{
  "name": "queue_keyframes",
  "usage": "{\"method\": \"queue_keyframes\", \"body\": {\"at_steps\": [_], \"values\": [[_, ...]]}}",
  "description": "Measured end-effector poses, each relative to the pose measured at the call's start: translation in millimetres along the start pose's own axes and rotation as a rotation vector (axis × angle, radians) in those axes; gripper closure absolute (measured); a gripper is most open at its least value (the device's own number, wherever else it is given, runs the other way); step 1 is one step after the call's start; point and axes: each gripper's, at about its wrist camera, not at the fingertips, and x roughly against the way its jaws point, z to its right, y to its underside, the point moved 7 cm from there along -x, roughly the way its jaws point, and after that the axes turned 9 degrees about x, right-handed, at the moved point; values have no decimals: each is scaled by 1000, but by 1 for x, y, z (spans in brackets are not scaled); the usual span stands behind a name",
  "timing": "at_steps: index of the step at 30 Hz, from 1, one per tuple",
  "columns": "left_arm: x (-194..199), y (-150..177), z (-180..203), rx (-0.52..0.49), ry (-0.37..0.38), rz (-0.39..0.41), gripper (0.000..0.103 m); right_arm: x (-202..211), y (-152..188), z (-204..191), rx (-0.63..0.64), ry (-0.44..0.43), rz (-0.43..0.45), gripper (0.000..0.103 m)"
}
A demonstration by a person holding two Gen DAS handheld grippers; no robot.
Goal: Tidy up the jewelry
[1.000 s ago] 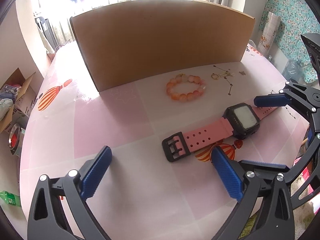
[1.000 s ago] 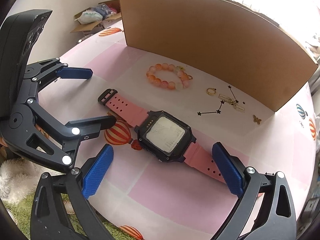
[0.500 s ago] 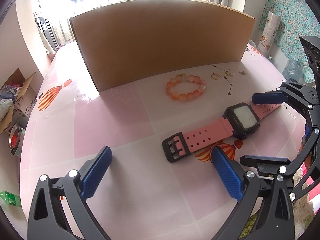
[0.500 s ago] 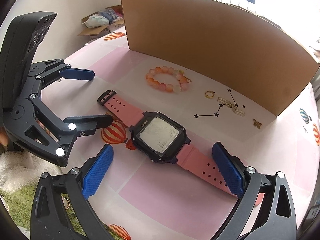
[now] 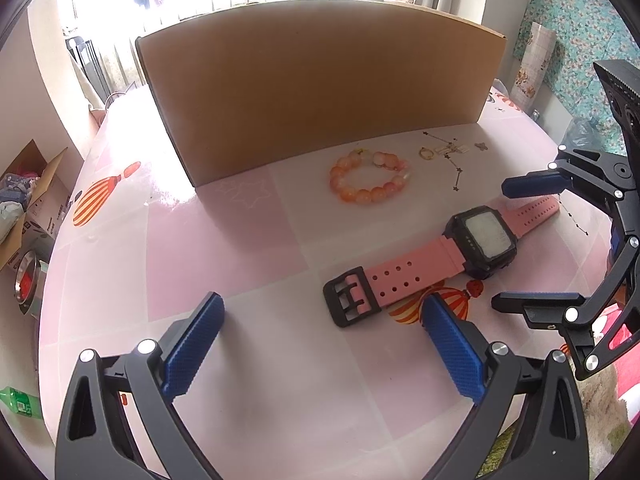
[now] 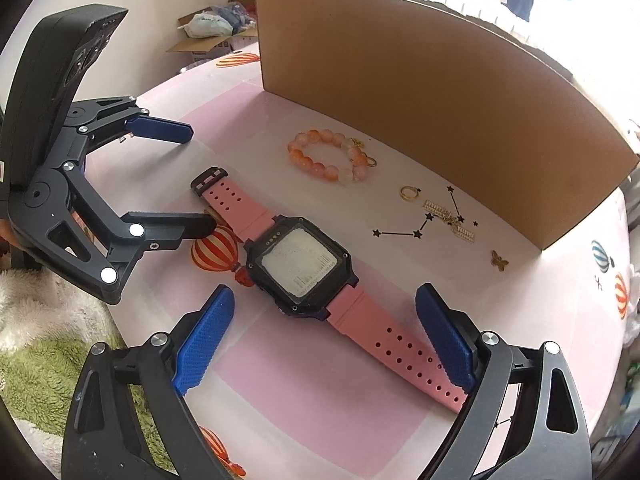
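Observation:
A pink-strapped watch (image 5: 444, 258) with a black case lies flat on the pink table; it also shows in the right wrist view (image 6: 304, 268). A pink bead bracelet (image 5: 368, 178) lies behind it, also in the right wrist view (image 6: 330, 156). A gold ring (image 6: 409, 193), a small gold bar piece (image 6: 450, 220) and a gold butterfly charm (image 6: 499, 260) lie near the cardboard. My left gripper (image 5: 320, 338) is open and empty, just short of the watch buckle. My right gripper (image 6: 322, 334) is open, its fingers either side of the watch's strap.
A tall curved cardboard sheet (image 5: 316, 80) stands upright behind the jewelry. The round table's edge (image 5: 48, 280) curves at the left, with an open cardboard box (image 5: 28, 200) on the floor beyond. Green fluffy fabric (image 6: 36, 360) lies beside the table.
My right gripper has moved forward toward the watch, so the watch now sits nearer between its fingers. The left gripper and the jewelry have not moved.

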Motion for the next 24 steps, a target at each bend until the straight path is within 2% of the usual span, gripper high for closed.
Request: {"method": "queue_keyframes", "body": {"at_steps": [8, 10, 13, 16, 24], "values": [[7, -1, 10, -36, 37, 33, 38, 5, -3, 0, 4, -52, 14, 37], [10, 0, 13, -44, 54, 41, 46, 7, -4, 2, 1, -50, 14, 48], [13, 0, 15, -47, 66, 54, 53, 7, -8, 5, -5, -55, 14, 50], [16, -1, 16, -52, 80, 69, 56, 9, -8, 7, -9, -59, 15, 52], [22, -1, 24, -100, 83, 95, 56, 7, -8, 15, -38, -118, 8, 53]]}}
